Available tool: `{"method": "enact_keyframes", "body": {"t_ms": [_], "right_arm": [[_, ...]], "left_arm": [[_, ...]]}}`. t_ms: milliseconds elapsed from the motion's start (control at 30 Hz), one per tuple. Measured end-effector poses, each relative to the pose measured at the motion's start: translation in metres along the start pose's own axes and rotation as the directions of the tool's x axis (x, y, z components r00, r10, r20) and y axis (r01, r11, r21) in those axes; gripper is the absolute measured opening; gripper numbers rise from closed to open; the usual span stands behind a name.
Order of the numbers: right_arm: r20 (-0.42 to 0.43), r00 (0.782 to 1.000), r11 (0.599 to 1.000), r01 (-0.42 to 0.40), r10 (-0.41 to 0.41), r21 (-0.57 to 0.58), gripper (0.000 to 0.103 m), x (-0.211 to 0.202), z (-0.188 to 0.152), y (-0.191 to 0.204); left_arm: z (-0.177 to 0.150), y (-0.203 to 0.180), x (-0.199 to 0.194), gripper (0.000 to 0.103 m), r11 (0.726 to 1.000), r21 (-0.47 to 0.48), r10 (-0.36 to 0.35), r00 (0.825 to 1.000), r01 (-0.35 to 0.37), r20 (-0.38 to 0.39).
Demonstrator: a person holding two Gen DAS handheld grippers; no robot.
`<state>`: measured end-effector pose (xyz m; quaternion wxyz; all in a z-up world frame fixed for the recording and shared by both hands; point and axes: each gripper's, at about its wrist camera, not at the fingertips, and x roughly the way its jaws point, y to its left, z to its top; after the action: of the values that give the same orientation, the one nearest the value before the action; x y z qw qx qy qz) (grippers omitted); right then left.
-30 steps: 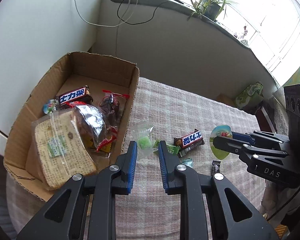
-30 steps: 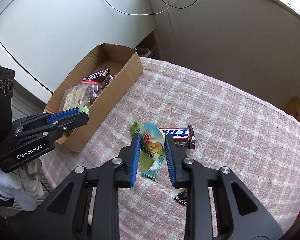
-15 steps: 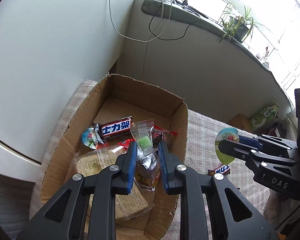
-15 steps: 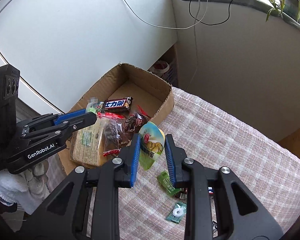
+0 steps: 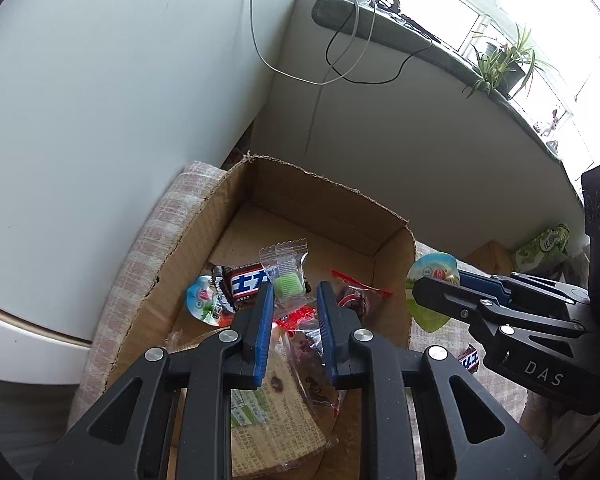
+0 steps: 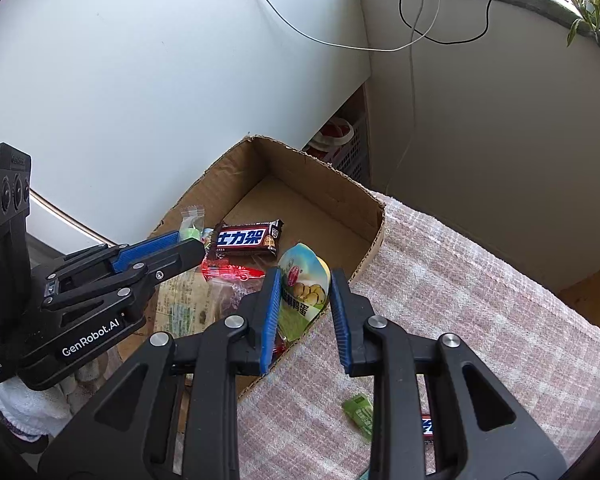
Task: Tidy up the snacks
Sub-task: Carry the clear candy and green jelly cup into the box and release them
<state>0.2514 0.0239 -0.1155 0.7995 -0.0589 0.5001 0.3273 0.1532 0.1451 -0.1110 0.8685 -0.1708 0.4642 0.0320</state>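
My left gripper (image 5: 294, 300) is shut on a clear-wrapped green candy (image 5: 287, 280) and hangs over the open cardboard box (image 5: 328, 184). My right gripper (image 6: 305, 292) is shut on a green and yellow snack packet (image 6: 302, 280) above the box's near rim (image 6: 374, 240). Inside the box lie a brown chocolate bar (image 6: 248, 238), a bagged slice of bread (image 5: 276, 408), a red-trimmed clear packet (image 5: 354, 300) and a small round blue-lidded cup (image 5: 202, 300). Each wrist view shows the other gripper from the side, the right gripper (image 5: 440, 296) and the left gripper (image 6: 188, 246).
The box sits at the left end of a table with a pink checked cloth (image 6: 460, 300). On the cloth lie a green sachet (image 6: 358, 410) and a second chocolate bar (image 6: 428, 428). White walls stand close behind the box. A sill with cables and a plant (image 5: 504, 68) runs beyond.
Both grippers have travelled from above the tablecloth to above the box, each carrying its snack. The loose snacks on the cloth have dropped towards the lower right of the views.
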Motion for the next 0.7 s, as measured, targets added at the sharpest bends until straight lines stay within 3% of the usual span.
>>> {"method": "enact_keyframes", "body": {"t_ms": [600,667,700], "right_arm": [[-0.023,1.0,0.999,-0.02,0.02,-0.028,0.026,0.014,0.005,0.011],[-0.023,1.0,0.999,-0.014,0.013,-0.031,0.035,0.014,0.005,0.011],[-0.021,1.0,0.999,-0.008,0.007,-0.032,0.051,0.013,0.006,0.011]], "left_arm": [[0.006,-0.002,0.01,0.021,1.0,0.005,0.017,1.0,-0.017,-0.024],[0.007,-0.003,0.01,0.022,1.0,0.005,0.023,0.999,-0.023,-0.025],[0.007,-0.003,0.01,0.022,1.0,0.004,0.025,0.999,-0.025,-0.025]]}}
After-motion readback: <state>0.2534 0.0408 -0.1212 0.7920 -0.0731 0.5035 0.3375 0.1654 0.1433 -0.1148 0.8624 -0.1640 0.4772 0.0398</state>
